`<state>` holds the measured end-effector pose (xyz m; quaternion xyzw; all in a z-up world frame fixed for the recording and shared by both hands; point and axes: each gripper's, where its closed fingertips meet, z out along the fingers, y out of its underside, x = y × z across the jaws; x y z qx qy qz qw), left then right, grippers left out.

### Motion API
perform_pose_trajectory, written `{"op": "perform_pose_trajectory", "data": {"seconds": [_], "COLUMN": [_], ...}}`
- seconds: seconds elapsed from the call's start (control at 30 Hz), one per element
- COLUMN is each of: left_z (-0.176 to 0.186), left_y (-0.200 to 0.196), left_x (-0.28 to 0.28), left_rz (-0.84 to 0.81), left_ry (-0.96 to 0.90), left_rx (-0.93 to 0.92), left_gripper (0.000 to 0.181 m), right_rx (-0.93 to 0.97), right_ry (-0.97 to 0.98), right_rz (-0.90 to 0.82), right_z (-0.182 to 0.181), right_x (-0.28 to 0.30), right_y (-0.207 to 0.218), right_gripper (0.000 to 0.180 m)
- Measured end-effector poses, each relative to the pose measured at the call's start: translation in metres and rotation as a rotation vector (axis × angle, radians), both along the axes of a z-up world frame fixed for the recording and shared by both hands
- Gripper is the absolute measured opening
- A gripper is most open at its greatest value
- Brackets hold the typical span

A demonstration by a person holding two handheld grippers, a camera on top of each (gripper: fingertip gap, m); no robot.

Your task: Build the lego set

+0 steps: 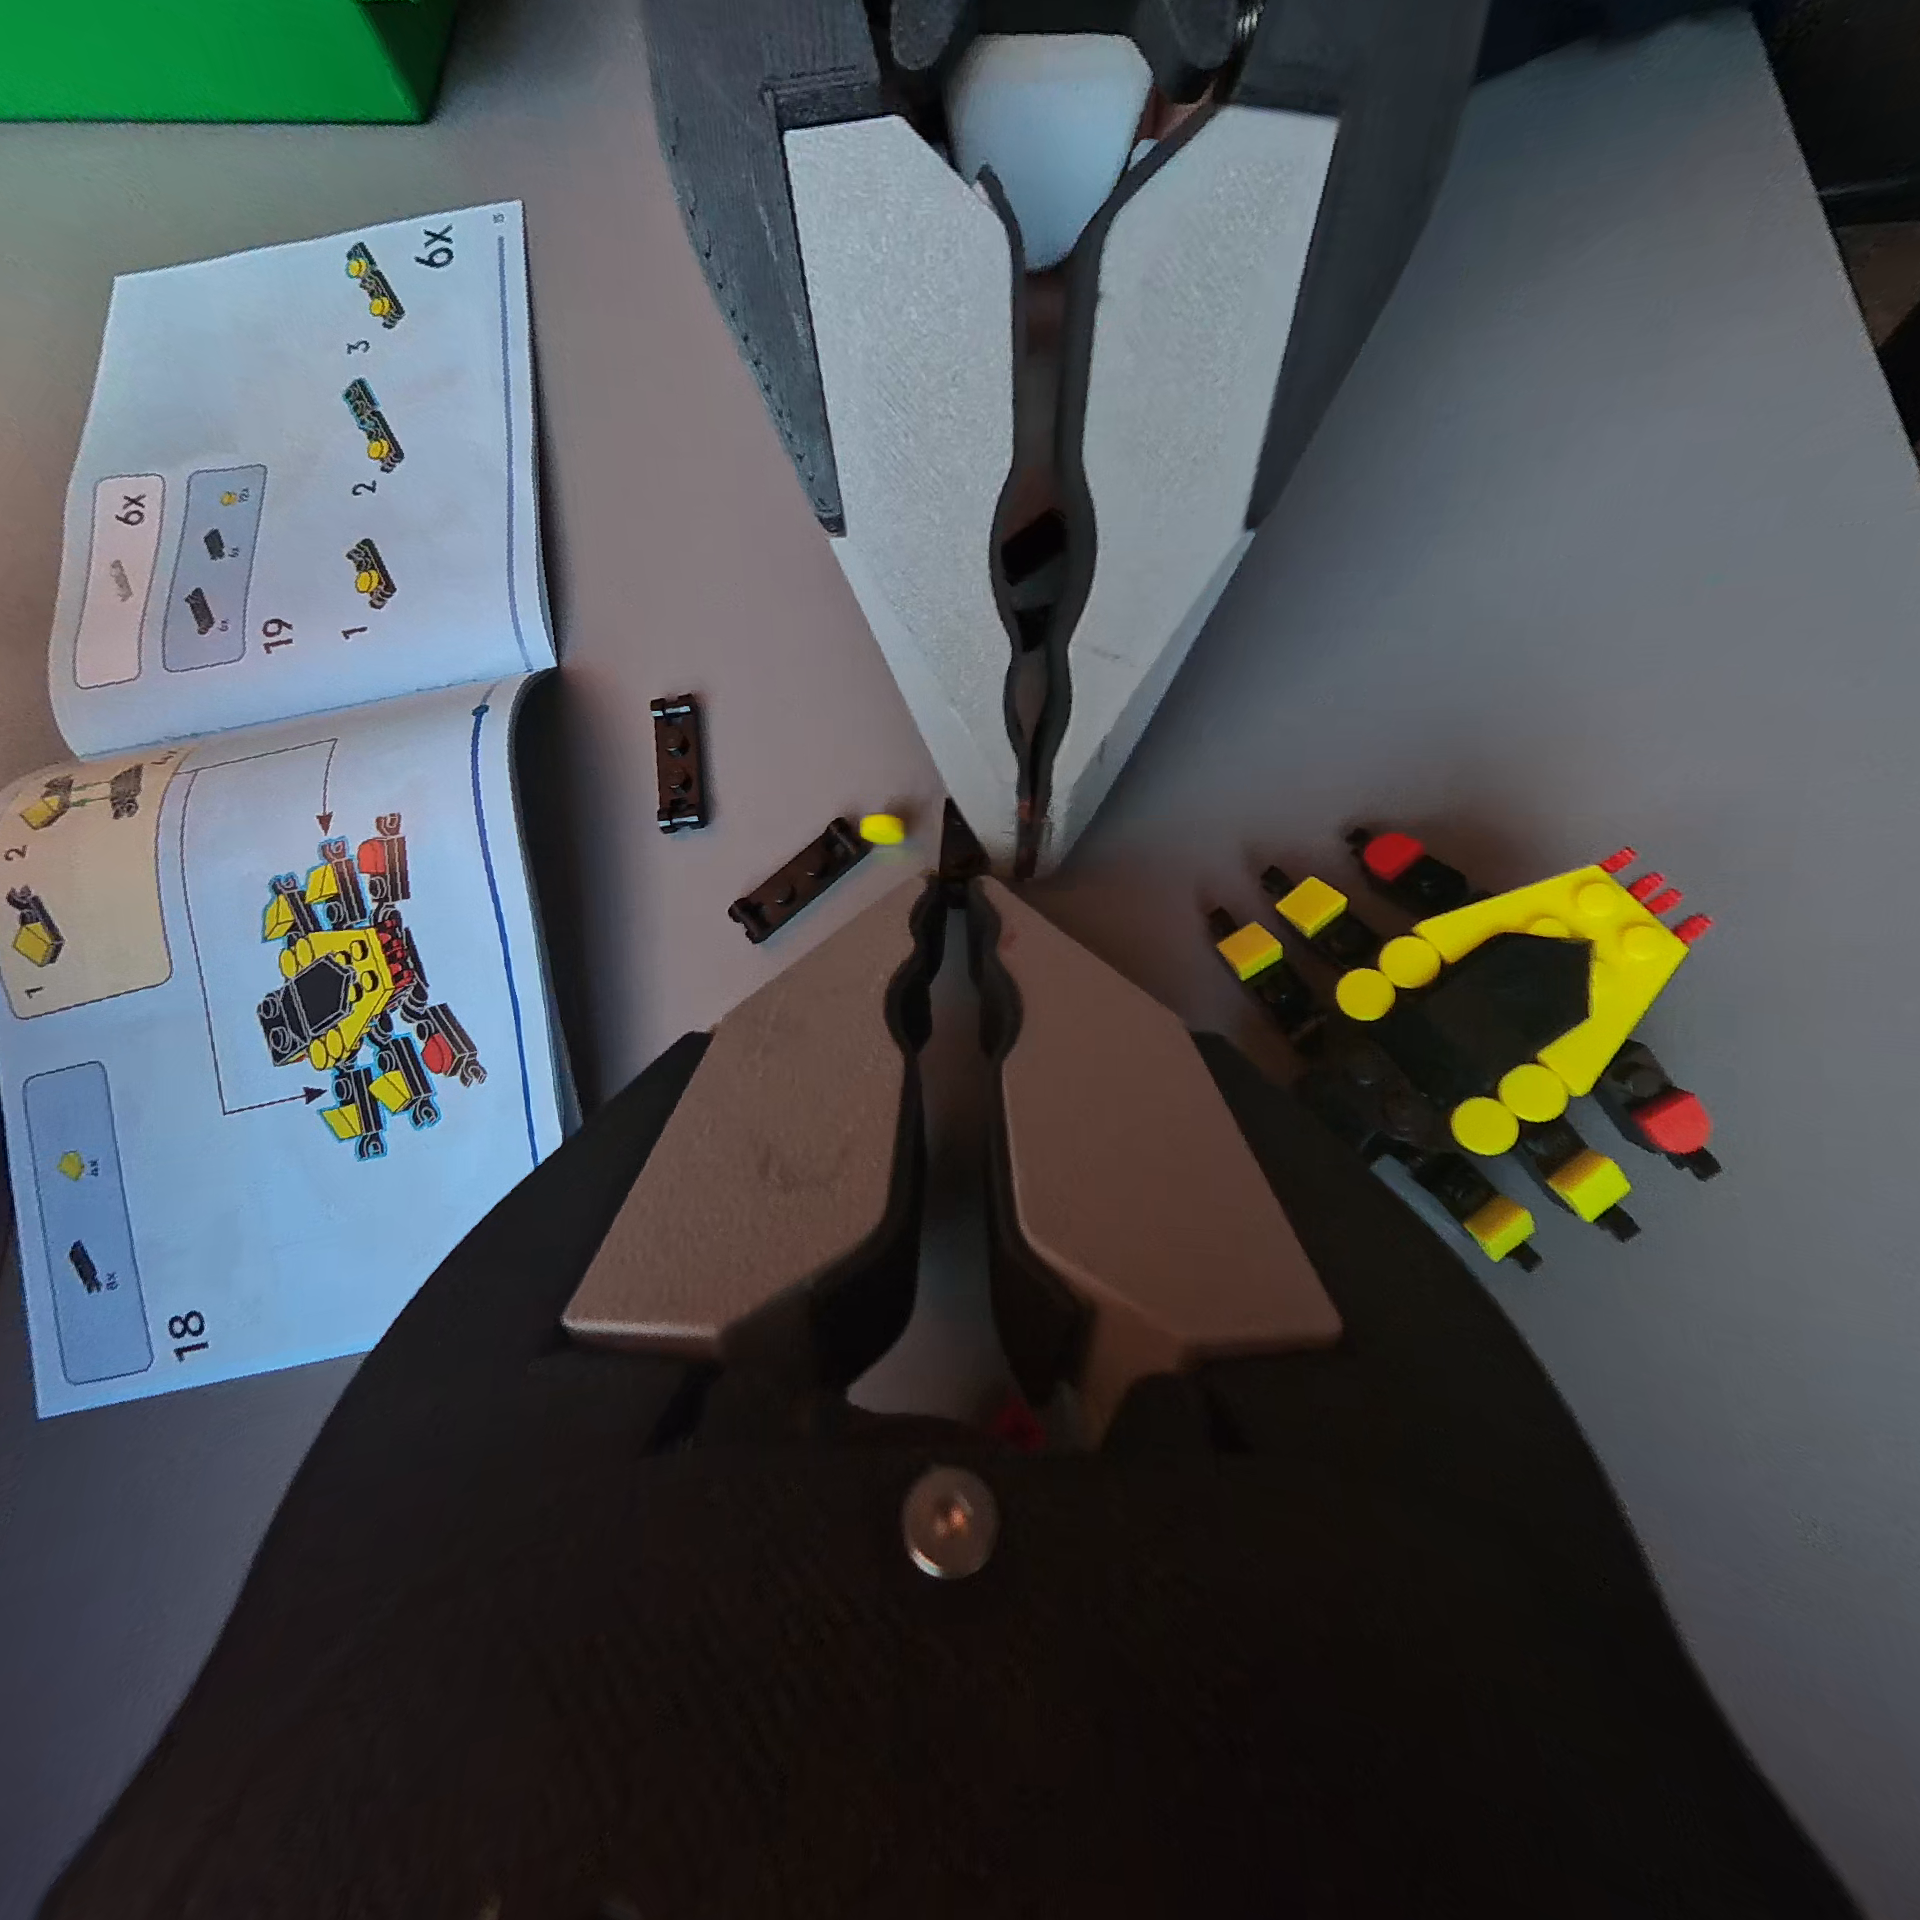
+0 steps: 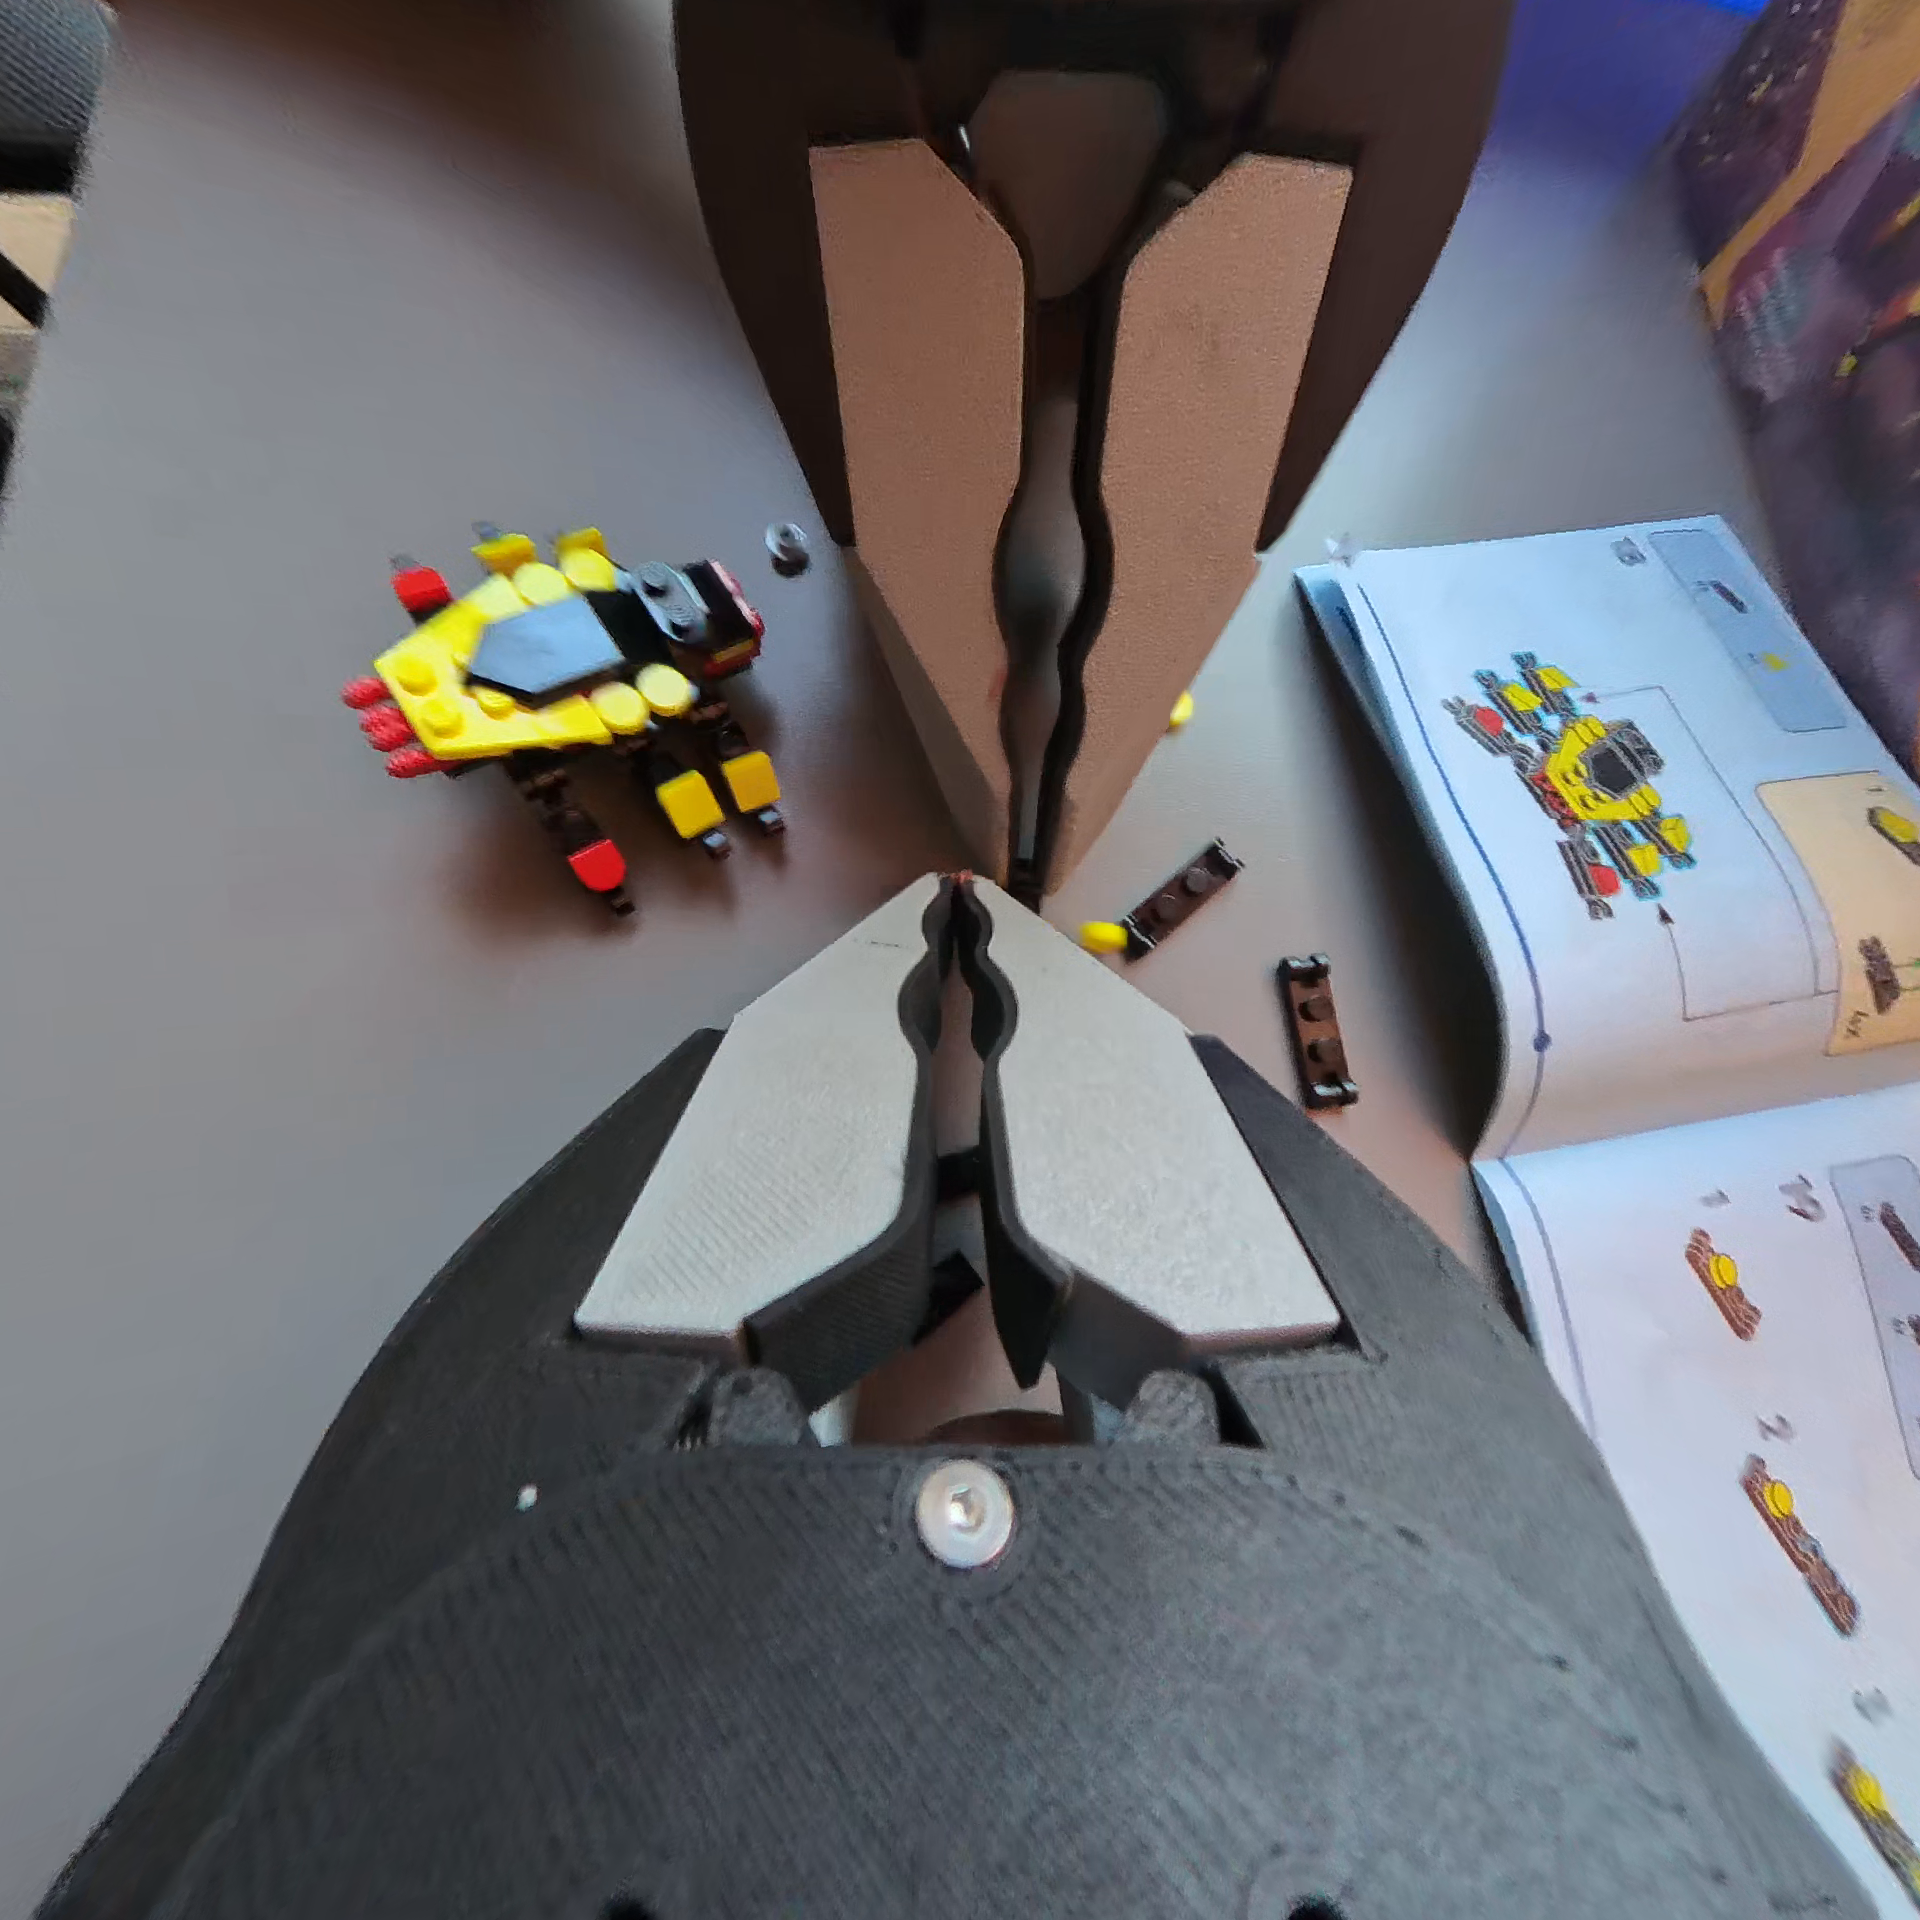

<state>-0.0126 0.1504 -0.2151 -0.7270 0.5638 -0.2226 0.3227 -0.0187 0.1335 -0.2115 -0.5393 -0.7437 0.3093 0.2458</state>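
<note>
Grey table [image 1: 1558, 520] carries the lego model [image 1: 1496, 1029], its black legs splayed, beside both grippers meeting tip to tip. Left gripper [image 1: 951, 894] and right gripper [image 2: 956, 899] are each closed; whether they pinch anything is unclear. Loose black plates [image 1: 681, 764] and the open instruction booklet [image 1: 312, 468] lie opposite. Only the left wrist view shows a green box [image 1: 208, 62]; only the right shows a small grey ring [image 2: 790, 545].

green box [image 1: 208, 57]: far table corner | dark patterned box [image 2: 1808, 208]: beside booklet | table [image 1: 1558, 520]: grey, bears both

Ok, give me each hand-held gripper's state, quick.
Left hand-held gripper: closed, tips pinching a small dark piece; what it is cannot be told.
Right hand-held gripper: closed, nothing visible between the tips.
</note>
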Motion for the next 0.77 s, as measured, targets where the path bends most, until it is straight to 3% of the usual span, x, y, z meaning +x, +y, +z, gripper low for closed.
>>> {"op": "perform_pose_trajectory", "data": {"seconds": [0.1, 0.3, 0.77], "left_z": [0.000, 0.000, 0.000], "left_y": [0.000, 0.000, -0.001], "left_x": [-0.001, -0.001, 0.000], "left_rz": [0.002, 0.007, 0.013], "left_ry": [-0.001, 0.001, 0.001], "left_rx": [0.000, 0.004, 0.006], "left_gripper": [0.002, 0.001, 0.001], "right_rx": [-0.057, 0.014, 0.085], "right_ry": [0.033, 0.033, -0.061], "right_rz": [0.016, -0.115, -0.141], "right_z": [0.012, 0.022, -0.002], "right_x": [0.001, 0.015, 0.014], "right_y": [-0.004, 0.032, 0.039], "right_gripper": [0.000, 0.000, 0.007]}}
